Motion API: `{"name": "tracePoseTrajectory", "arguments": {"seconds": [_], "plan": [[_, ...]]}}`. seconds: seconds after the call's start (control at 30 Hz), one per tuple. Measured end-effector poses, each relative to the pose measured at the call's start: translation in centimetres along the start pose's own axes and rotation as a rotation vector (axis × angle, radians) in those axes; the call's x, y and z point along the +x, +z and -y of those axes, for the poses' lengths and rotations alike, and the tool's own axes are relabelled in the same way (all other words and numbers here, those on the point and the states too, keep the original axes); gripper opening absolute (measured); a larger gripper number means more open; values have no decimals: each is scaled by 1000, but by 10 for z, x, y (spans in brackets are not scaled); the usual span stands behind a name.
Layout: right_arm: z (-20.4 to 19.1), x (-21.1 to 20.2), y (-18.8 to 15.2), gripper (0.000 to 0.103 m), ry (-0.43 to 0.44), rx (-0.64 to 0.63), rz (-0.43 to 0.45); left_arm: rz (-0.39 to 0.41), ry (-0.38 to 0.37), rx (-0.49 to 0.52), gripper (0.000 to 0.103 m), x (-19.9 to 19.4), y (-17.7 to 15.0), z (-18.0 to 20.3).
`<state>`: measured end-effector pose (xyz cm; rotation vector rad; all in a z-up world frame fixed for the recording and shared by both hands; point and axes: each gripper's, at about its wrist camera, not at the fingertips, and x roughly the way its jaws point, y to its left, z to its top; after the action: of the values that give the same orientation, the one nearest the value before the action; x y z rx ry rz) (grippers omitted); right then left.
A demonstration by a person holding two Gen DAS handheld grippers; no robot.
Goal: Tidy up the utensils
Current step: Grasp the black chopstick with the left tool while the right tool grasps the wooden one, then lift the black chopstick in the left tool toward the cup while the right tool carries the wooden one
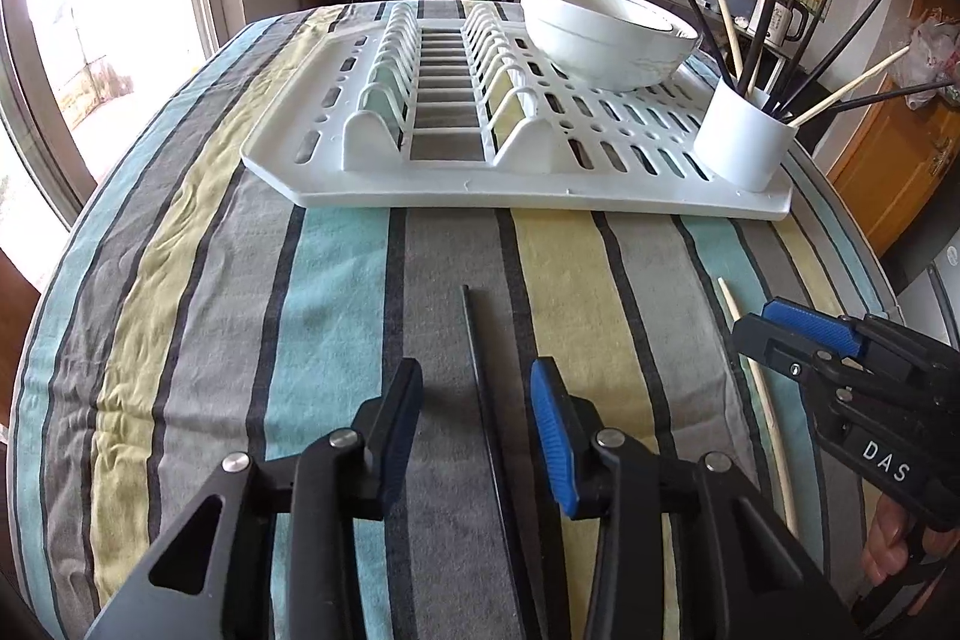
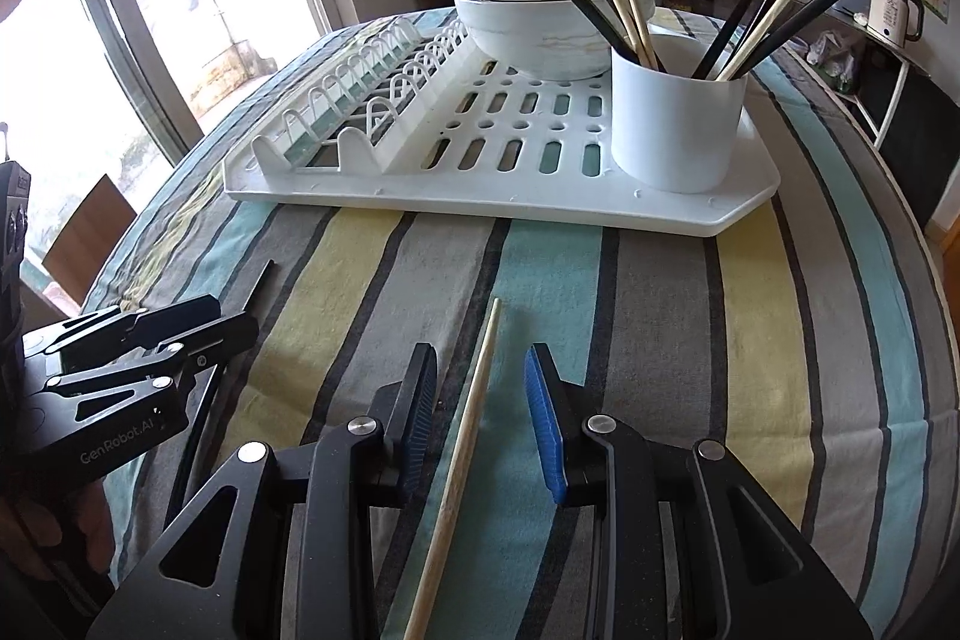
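A black chopstick [image 1: 480, 376] lies on the striped cloth between the fingers of my left gripper [image 1: 478, 388]. The jaws stand apart on either side of it, with gaps showing, so the gripper is open. A pale wooden chopstick [image 2: 474, 400] lies the same way between the fingers of my right gripper [image 2: 483, 370], which is open and not pressing on it. Each gripper shows in the other's view: the right gripper [image 1: 755, 319] over the wooden chopstick [image 1: 771, 412], the left gripper [image 2: 234, 316] over the black chopstick [image 2: 259, 283]. Several chopsticks stand in a white cup [image 1: 741, 142] [image 2: 678, 130].
The cup stands at the near right corner of a white dish rack [image 1: 540, 202] [image 2: 456, 211], with a white bowl [image 1: 606, 40] [image 2: 540, 34] behind it. The table's cloth-covered edge curves away left and right. Shelves with a pot, bottles and a kettle [image 2: 894, 10] line the far wall.
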<state>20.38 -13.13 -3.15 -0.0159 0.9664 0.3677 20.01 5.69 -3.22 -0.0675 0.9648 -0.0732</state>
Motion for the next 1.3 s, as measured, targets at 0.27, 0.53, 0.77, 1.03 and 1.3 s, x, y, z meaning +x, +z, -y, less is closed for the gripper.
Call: {"name": "tracePoseTrajectory", "arguments": {"seconds": [0.27, 0.53, 0.77, 1.03, 1.3], "plan": [[-6, 7, 6, 14, -73, -27, -16, 5, 68, 69, 30, 7, 7, 11], [-9, 8, 8, 5, -70, -31, -18, 1, 72, 59, 10, 9, 11, 11], [-7, 3, 10, 5, -45, -27, -5, -6, 56, 65, 6, 10, 12, 13], [-2, -23, 14, 5, -10, -13, 50, 37, 15, 58, 6, -11, 18, 12], [5, -62, 19, 5, 39, 5, 132, 131, -32, 54, 5, -58, 25, 11]]}}
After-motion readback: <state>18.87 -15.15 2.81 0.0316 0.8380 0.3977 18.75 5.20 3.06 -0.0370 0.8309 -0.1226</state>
